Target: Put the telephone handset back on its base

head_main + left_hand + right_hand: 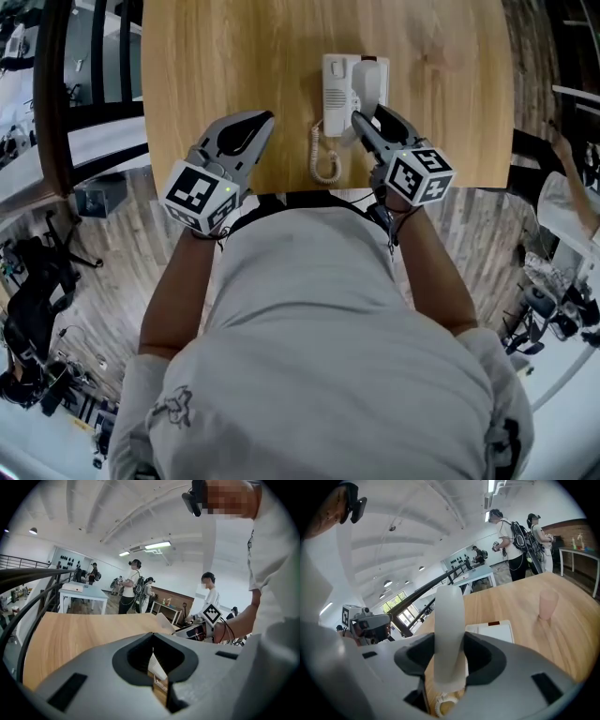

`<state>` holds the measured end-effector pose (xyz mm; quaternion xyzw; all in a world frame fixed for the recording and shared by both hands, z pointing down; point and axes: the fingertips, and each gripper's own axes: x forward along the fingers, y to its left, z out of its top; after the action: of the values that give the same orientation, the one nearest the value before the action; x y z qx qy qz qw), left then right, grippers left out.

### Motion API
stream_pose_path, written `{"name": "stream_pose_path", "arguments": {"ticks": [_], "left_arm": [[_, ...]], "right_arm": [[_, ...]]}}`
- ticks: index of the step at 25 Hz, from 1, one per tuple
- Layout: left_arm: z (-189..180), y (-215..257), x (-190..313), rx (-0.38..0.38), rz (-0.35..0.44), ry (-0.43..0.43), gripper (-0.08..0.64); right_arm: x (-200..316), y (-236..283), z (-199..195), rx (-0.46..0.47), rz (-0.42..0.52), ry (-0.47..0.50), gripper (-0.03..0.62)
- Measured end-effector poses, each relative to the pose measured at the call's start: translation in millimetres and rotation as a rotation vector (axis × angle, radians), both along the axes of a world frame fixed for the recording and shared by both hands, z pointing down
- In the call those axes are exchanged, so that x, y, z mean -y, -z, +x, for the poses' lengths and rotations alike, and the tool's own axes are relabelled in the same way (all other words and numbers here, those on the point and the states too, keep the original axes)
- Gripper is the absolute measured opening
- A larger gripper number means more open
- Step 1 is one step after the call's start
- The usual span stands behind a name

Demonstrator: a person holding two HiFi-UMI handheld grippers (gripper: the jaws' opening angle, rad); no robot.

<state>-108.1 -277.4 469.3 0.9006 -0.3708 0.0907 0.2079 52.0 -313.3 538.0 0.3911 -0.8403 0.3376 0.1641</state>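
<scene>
A white telephone base (335, 92) lies on the wooden table (234, 56), and its coiled cord (325, 161) trails toward the near edge. My right gripper (361, 120) is shut on the white handset (369, 82), which stands upright over the base's right side. Whether it touches the base I cannot tell. In the right gripper view the handset (449, 620) rises between the jaws, with the base (496, 631) behind it. My left gripper (264, 118) hovers left of the phone, shut on nothing. Base and cord (159, 682) show through its jaws.
A translucent pink cup (547, 603) stands on the table beyond the phone. The table's near edge (281, 190) runs just under both grippers. A dark railing (52, 103) borders the left side. People stand at tables in the background (133, 585).
</scene>
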Motion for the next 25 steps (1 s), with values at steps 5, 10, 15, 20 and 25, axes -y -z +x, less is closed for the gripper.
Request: {"name": "stream_pose_path", "arguments": {"ticks": [5, 10, 15, 20, 25], "left_arm": [[6.2, -22.8, 15.1, 0.009, -0.04, 0.003, 0.006], [11.3, -37.0, 24.2, 0.035, -0.061, -0.011, 0.006], [8.4, -50.8, 30.0, 0.049, -0.086, 0.007, 0.006], [9.7, -61.0, 35.3, 0.046, -0.104, 0.012, 0.006], [10.2, -64.7, 36.5, 0.041, -0.117, 0.021, 0.006]], "right_arm": [[9.2, -29.5, 1.1, -0.011, -0.065, -0.014, 0.206], [15.6, -53.2, -0.3, -0.038, -0.098, -0.006, 0.206], [19.4, -71.4, -2.5, -0.059, -0.13, -0.014, 0.206], [24.7, -89.1, -8.6, -0.071, -0.163, -0.016, 0.206], [27.0, -96.9, -9.5, -0.081, -0.18, -0.037, 0.206]]}}
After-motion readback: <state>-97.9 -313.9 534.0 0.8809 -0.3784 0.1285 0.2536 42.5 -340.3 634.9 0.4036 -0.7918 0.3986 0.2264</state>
